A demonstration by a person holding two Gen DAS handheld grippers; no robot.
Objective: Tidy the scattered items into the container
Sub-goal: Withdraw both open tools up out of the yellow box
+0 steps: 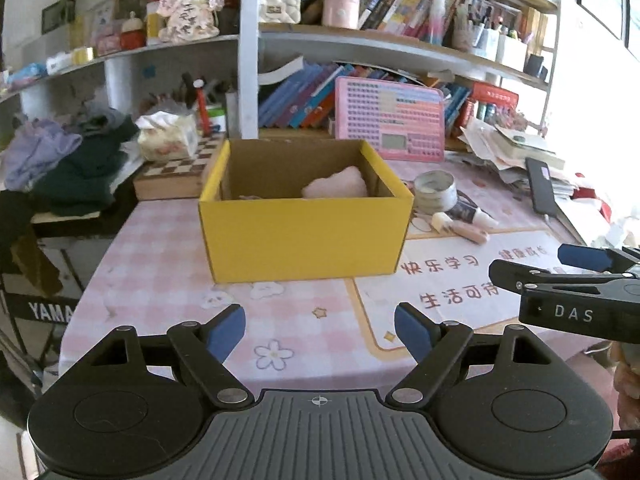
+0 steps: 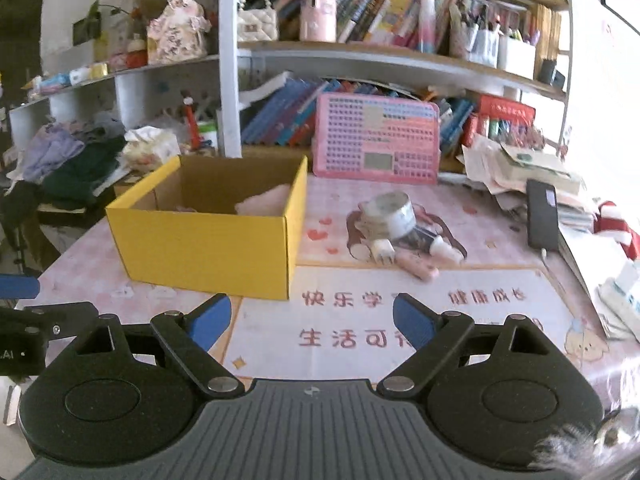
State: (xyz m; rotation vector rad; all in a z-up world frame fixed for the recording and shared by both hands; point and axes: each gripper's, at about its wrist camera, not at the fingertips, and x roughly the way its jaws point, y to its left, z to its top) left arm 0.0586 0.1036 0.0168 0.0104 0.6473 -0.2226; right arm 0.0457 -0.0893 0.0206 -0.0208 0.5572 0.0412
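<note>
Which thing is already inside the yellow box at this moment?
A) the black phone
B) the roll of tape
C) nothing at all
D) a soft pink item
D: a soft pink item lies in the far right corner of the yellow box, while the roll of tape and the black phone are on the table outside it.

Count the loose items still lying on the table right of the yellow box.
4: tape roll, white cap piece, pink tube, dark tube, clustered together; more may hide beneath.
</note>
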